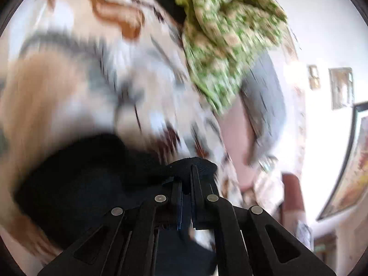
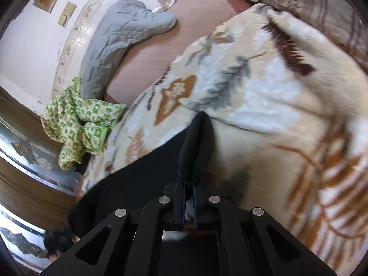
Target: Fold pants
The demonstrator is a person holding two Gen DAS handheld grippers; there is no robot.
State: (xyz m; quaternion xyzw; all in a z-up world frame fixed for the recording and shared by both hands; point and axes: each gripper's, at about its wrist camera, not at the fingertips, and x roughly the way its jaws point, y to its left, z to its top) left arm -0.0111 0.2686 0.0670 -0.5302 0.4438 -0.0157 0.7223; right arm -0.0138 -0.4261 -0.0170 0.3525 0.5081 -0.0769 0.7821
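Observation:
The pants are black fabric. In the left wrist view my left gripper is shut on an edge of the black pants, which hang down to the left over a cream leaf-patterned blanket. The view is blurred by motion. In the right wrist view my right gripper is shut on a rolled edge of the black pants, which stretch away to the lower left above the same blanket.
A green-and-white patterned cloth lies at the bed's edge, also in the left wrist view. A grey quilted cover lies on the pink sheet. A striped pillow is at the far right. A white wall stands beyond.

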